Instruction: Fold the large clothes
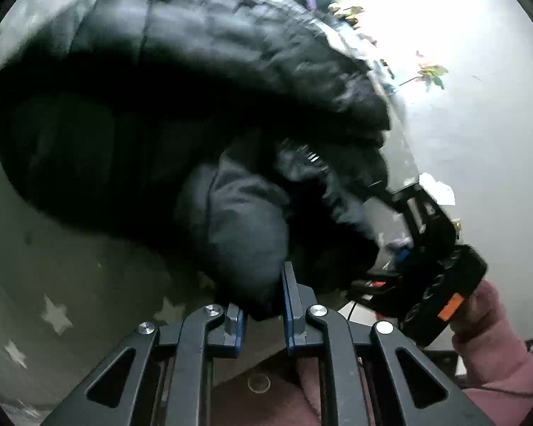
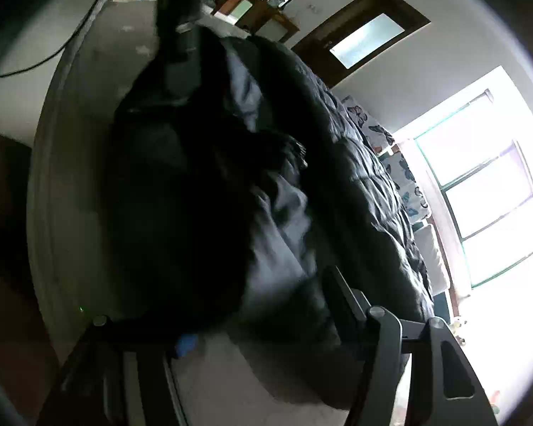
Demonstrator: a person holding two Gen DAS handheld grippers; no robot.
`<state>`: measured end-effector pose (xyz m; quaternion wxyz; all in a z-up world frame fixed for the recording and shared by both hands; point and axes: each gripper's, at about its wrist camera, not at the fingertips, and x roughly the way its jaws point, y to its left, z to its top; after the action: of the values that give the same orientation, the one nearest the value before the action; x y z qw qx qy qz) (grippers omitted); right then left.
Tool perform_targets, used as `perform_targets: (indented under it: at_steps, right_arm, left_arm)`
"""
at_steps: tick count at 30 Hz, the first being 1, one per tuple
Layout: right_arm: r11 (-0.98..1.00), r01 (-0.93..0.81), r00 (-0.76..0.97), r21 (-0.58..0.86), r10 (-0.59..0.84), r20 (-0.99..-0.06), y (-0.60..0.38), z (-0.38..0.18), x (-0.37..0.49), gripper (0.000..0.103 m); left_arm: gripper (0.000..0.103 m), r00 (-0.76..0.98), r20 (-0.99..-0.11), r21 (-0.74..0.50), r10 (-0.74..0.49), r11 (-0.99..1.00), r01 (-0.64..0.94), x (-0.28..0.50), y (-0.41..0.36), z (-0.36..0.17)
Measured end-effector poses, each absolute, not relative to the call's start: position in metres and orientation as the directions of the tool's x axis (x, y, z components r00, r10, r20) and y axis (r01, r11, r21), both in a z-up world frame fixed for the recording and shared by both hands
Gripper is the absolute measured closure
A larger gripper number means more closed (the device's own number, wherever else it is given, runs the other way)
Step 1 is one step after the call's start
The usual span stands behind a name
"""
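A large black quilted puffer jacket point(image 1: 202, 81) hangs in the air and fills most of the left wrist view. My left gripper point(image 1: 263, 305) is shut on a bunched edge of it, the cloth pinched between the blue-padded fingers point(image 1: 290, 301). The right gripper point(image 1: 423, 248) shows in the left wrist view at the right, clamped on the jacket's other edge. In the right wrist view the jacket point(image 2: 266, 213) drapes over my right gripper point(image 2: 259, 312), whose right finger point(image 2: 341, 294) presses into the cloth; the left finger is mostly hidden.
A grey cloth with white stars point(image 1: 57, 316) lies below at the left. A pink-sleeved arm point(image 1: 494, 348) holds the right gripper. A bright window point(image 2: 479, 191), a butterfly-print curtain point(image 2: 401, 163) and a wooden-framed opening point(image 2: 362, 32) stand behind the jacket.
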<state>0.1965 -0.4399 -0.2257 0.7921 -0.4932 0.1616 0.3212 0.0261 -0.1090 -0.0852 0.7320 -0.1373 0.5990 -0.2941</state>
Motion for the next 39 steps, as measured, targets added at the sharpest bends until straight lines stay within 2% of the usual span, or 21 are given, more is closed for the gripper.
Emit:
perform_targets:
  at_steps: [1,3,4,7,11,13,14,15,17,23,26,31,37,38,39]
  right_arm:
    - [0.309,-0.674,0.737,-0.671,0.353,-0.577,-0.438,-0.225,0.197,0.036]
    - [0.339,-0.718,0.695,-0.607,0.373,-0.614,-0.432,-0.218,0.202,0.05]
    - [0.359,-0.734,0.679,-0.577,0.37,-0.634,-0.428,-0.215,0.205,0.062]
    - [0.438,-0.764,0.633,-0.473,0.369,-0.681,-0.428,-0.196,0.219,0.075]
    - [0.55,-0.768,0.594,-0.329,0.417,-0.688,-0.439,-0.157,0.239,0.08]
    - [0.59,-0.763,0.579,-0.264,0.443,-0.684,-0.444,-0.139,0.248,0.081]
    - [0.613,-0.758,0.57,-0.222,0.458,-0.682,-0.446,-0.131,0.256,0.081]
    - [0.624,-0.756,0.565,-0.197,0.469,-0.679,-0.448,-0.125,0.26,0.081]
    - [0.649,-0.746,0.559,-0.15,0.487,-0.671,-0.453,-0.119,0.261,0.081]
    - [0.687,-0.725,0.534,-0.044,0.521,-0.665,-0.458,-0.115,0.282,0.082]
    - [0.701,-0.713,0.539,-0.02,0.53,-0.654,-0.462,-0.111,0.29,0.082]
    - [0.713,-0.701,0.556,-0.017,0.532,-0.639,-0.464,-0.098,0.3,0.082]
    - [0.714,-0.7,0.561,-0.008,0.543,-0.625,-0.465,-0.095,0.305,0.082]
    - [0.713,-0.701,0.557,-0.004,0.544,-0.627,-0.465,-0.097,0.304,0.083]
    - [0.713,-0.701,0.557,-0.005,0.544,-0.628,-0.466,-0.097,0.303,0.083]
  left_arm:
    - [0.086,0.131,-0.8,-0.534,-0.586,0.794,0.29,0.026,-0.11,-0.078]
    - [0.086,0.147,-0.804,-0.511,-0.576,0.797,0.324,0.025,-0.11,-0.069]
    - [0.086,0.156,-0.808,-0.498,-0.568,0.8,0.334,0.024,-0.109,-0.066]
    - [0.084,0.177,-0.797,-0.493,-0.578,0.791,0.363,0.019,-0.099,-0.052]
    - [0.075,0.241,-0.777,-0.466,-0.582,0.788,0.402,0.007,-0.072,-0.034]
    - [0.069,0.322,-0.779,-0.39,-0.537,0.818,0.422,-0.005,-0.053,-0.025]
    - [0.053,0.347,-0.782,-0.36,-0.518,0.83,0.427,-0.011,-0.05,-0.022]
    - [0.031,0.383,-0.782,-0.324,-0.491,0.846,0.424,-0.017,-0.041,-0.021]
    - [0.018,0.481,-0.752,-0.266,-0.452,0.875,0.405,-0.024,-0.029,-0.017]
    - [0.018,0.611,-0.733,-0.049,-0.298,0.92,0.39,-0.023,-0.031,-0.032]
    - [0.018,0.656,-0.731,0.123,-0.188,0.909,0.398,-0.015,-0.053,-0.049]
    - [0.018,0.746,-0.664,0.35,-0.062,0.855,0.382,-0.01,-0.087,-0.073]
    - [0.018,0.793,-0.609,0.477,0.022,0.809,0.343,0.009,-0.098,-0.092]
    - [0.02,0.798,-0.602,0.487,0.014,0.799,0.353,0.011,-0.1,-0.094]
    - [0.03,0.805,-0.593,0.503,0.006,0.784,0.365,0.01,-0.102,-0.097]
